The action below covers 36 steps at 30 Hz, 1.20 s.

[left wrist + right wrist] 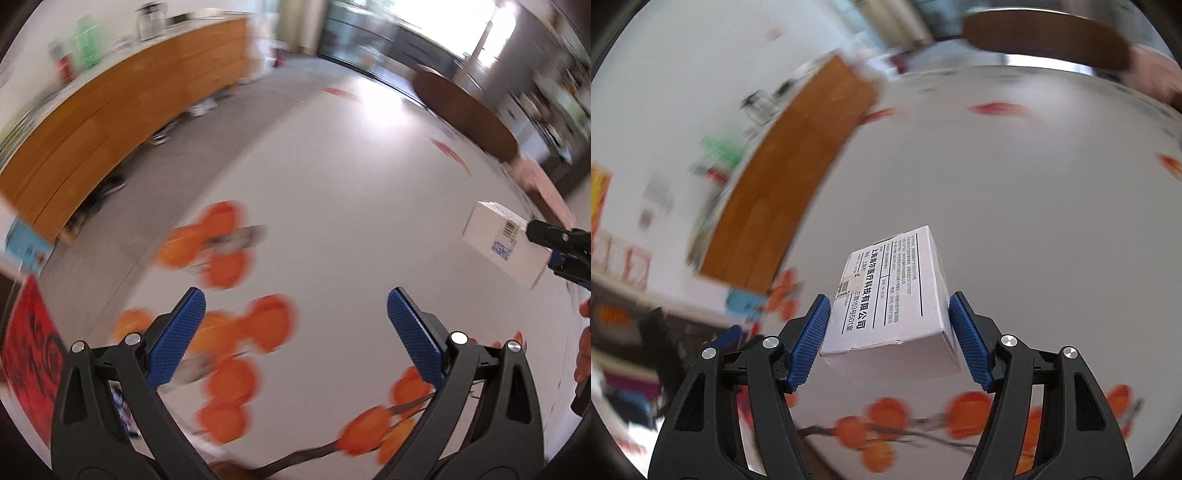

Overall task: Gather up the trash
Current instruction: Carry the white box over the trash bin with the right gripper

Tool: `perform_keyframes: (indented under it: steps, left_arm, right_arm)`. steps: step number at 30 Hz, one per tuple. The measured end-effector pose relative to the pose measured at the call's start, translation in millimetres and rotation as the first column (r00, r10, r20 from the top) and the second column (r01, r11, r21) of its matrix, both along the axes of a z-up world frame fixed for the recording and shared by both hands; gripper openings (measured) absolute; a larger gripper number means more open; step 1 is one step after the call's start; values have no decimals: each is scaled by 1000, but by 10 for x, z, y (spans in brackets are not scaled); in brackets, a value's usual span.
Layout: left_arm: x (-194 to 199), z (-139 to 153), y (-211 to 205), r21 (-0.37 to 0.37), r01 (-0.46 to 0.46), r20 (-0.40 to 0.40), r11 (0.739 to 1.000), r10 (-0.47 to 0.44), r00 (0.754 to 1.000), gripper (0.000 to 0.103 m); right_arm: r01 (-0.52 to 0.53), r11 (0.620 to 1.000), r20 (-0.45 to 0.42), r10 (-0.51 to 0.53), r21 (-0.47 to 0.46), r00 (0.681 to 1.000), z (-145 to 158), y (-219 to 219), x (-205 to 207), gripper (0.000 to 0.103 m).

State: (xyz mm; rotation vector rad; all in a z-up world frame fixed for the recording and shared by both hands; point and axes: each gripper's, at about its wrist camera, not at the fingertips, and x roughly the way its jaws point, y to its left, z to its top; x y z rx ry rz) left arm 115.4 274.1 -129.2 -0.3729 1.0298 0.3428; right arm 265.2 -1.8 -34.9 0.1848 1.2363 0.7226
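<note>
Right gripper [889, 334] pinching white box [894, 295], lifted above worktop [1015, 203]. Left gripper [295, 332] spread wide over orange-printed worktop, holding nothing.

Motion blur smears the orange flower print [225, 251] on the surface [351, 206] and the wooden cabinet [122, 110]; items atop it are unreadable.

This looks like a home. A long wooden cabinet [122, 107] stands by the wall with bottles [86, 44] on top. Shoes [201, 107] lie on the floor under it, near the flowery tabletop [351, 192].
</note>
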Motion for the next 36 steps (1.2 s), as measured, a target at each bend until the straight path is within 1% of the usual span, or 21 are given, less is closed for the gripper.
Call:
perform_keyframes:
  steps: [4, 8, 10, 11, 12, 14, 15, 17, 18, 19, 21, 22, 23, 24, 26, 27, 29, 31, 32, 34, 36]
  left_arm:
    - [-670, 67, 548, -3, -149, 23, 989, 149, 989, 96]
    - [-1490, 55, 1194, -5, -285, 25, 958, 286, 958, 96]
    - [-1998, 0, 1547, -4, -356, 15, 935, 356, 935, 96]
    - [-2257, -43, 1698, 5, -393, 5, 919, 393, 919, 96]
    - [-2507, -94, 1838, 8, -427, -2, 904, 427, 904, 96]
    - [-2900, -221, 2075, -2, -480, -28, 877, 480, 877, 96]
    - [-3233, -350, 2243, -4, -525, -53, 851, 524, 850, 96]
    - [-3617, -518, 2420, 4, -574, -85, 819, 572, 816, 96]
    - [-3902, -660, 2533, 1, -610, -106, 792, 607, 788, 96]
    - [-4090, -779, 2604, -6, -635, -123, 772, 630, 767, 96]
    - [-4519, -1070, 2742, -20, -691, -158, 722, 681, 715, 96]
    - [-4680, -1223, 2788, -24, -715, -180, 699, 700, 691, 96]
    - [-4911, -1424, 2847, -35, -743, -205, 668, 723, 660, 96]
    - [-5059, -1546, 2891, -46, -761, -215, 647, 738, 640, 96]
    - [-5363, -1877, 2968, -56, -795, -246, 604, 764, 597, 96]
    - [-5457, -1971, 2994, -57, -804, -250, 592, 771, 586, 96]
    - [-5712, -2287, 3047, -67, -832, -267, 551, 793, 547, 96]
    - [-5895, -2532, 3091, -83, -853, -283, 515, 808, 516, 96]
    - [-5961, -2613, 3095, -86, -859, -288, 504, 813, 506, 96]
    - [-6129, -2885, 3147, -92, -874, -304, 478, 822, 481, 96]
    - [-6220, -3049, 3133, -94, -880, -310, 466, 826, 471, 96]
  right_arm:
    - [-154, 987, 4, 154, 44, 988, 156, 803, -391, 67]
    - [-311, 948, -7, 312, 76, 950, 224, 1760, -1019, 67]
    - [-378, 921, -27, 382, 97, 924, 193, 2217, -1345, 67]
    - [-421, 901, -35, 426, 102, 904, 149, 2526, -1571, 67]
    - [-444, 890, -41, 449, 102, 892, 117, 2693, -1694, 67]
    - [-503, 858, -79, 511, 108, 856, -46, 3183, -2066, 67]
    - [-541, 834, -105, 551, 108, 828, -180, 3478, -2323, 67]
    - [-591, 800, -140, 600, 104, 787, -393, 3837, -2659, 67]
    - [-623, 777, -172, 629, 95, 758, -587, 4072, -2893, 67]
    - [-646, 758, -197, 650, 89, 734, -748, 4223, -3088, 67]
    - [-682, 728, -243, 676, 69, 696, -1041, 4479, -3378, 67]
    - [-703, 709, -278, 689, 63, 670, -1268, 4631, -3557, 67]
    - [-719, 694, -308, 695, 50, 649, -1469, 4740, -3697, 67]
    - [-735, 677, -341, 699, 34, 628, -1724, 4873, -3872, 67]
    - [-764, 645, -384, 708, 8, 593, -2105, 5080, -4137, 67]
    - [-774, 633, -396, 710, -5, 582, -2242, 5166, -4245, 67]
    - [-805, 592, -438, 715, -36, 545, -2689, 5400, -4540, 67]
    - [-821, 568, -467, 714, -49, 522, -2993, 5556, -4777, 67]
    - [-831, 553, -478, 714, -62, 512, -3164, 5658, -4897, 67]
    - [-843, 533, -484, 718, -79, 499, -3446, 5846, -5066, 67]
    - [-845, 525, -486, 716, -100, 502, -3707, 5959, -5213, 67]
